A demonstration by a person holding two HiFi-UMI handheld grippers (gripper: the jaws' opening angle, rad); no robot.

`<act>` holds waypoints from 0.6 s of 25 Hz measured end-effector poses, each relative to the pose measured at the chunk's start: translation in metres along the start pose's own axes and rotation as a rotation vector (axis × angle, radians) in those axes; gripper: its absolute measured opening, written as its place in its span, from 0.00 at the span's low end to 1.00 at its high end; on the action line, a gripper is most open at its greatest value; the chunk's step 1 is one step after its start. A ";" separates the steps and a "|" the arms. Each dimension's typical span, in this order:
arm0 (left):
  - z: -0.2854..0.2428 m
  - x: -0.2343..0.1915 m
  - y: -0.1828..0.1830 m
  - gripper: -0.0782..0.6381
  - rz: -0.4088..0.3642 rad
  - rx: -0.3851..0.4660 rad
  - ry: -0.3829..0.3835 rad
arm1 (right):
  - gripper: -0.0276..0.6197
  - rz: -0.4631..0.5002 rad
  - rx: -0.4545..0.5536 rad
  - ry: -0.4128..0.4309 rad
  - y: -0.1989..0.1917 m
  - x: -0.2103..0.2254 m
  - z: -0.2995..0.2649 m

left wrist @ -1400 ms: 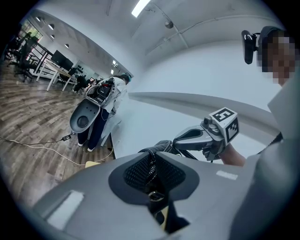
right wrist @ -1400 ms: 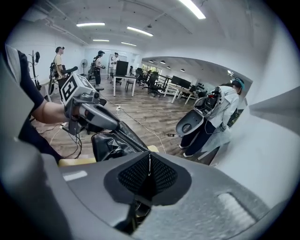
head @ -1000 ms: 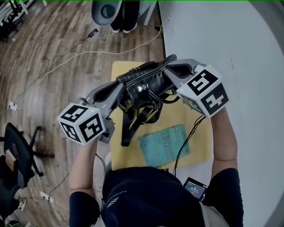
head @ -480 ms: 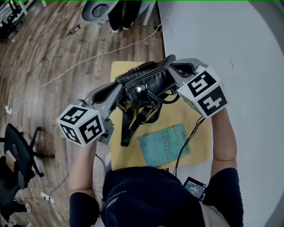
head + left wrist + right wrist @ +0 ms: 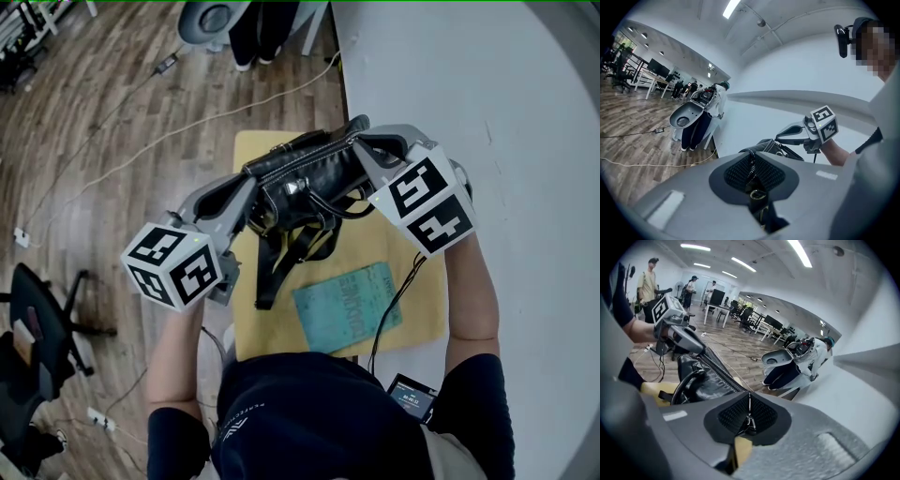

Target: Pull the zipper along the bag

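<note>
Bright, even light comes from ceiling strips at twelve o'clock; shadows are soft. Both gripper views bow hard toward dark round edges. Close up, my left gripper blurs.

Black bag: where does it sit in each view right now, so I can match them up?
Head view: black bag, upper centre.
Left gripper view: bag, just right of centre.
Right gripper view: bag, left of centre.
Shared landmark: grey shell-shaped object by the table's far corner.
</note>
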State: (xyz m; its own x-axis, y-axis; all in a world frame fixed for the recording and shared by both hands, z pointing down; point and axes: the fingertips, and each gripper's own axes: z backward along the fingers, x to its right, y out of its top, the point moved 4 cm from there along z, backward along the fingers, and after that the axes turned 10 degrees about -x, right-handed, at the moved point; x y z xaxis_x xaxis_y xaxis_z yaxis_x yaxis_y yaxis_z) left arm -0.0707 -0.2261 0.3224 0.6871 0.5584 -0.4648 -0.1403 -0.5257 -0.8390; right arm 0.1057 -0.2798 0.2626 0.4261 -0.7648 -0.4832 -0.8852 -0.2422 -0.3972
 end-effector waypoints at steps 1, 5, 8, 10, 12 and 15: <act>0.000 0.000 0.000 0.18 0.001 0.000 -0.001 | 0.06 0.014 0.000 -0.007 0.001 -0.002 0.001; 0.001 0.000 -0.002 0.18 0.005 -0.001 -0.009 | 0.06 -0.026 0.010 0.026 0.003 0.000 -0.001; 0.001 0.001 -0.002 0.18 0.001 -0.004 -0.007 | 0.06 -0.016 -0.027 0.015 0.004 0.001 -0.009; 0.002 0.001 -0.002 0.18 0.005 -0.005 -0.007 | 0.06 -0.001 -0.048 0.012 0.005 0.000 -0.015; 0.002 0.001 -0.002 0.18 0.007 -0.004 -0.007 | 0.06 0.007 -0.059 0.008 0.005 -0.001 -0.020; 0.002 0.000 -0.002 0.18 0.005 -0.001 -0.002 | 0.06 0.001 -0.057 -0.003 0.003 0.001 -0.020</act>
State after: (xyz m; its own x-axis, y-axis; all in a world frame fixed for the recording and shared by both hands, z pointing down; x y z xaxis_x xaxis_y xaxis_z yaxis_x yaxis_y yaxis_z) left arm -0.0716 -0.2234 0.3237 0.6850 0.5573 -0.4693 -0.1428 -0.5289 -0.8366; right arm 0.0994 -0.2928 0.2765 0.4259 -0.7631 -0.4861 -0.8947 -0.2755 -0.3514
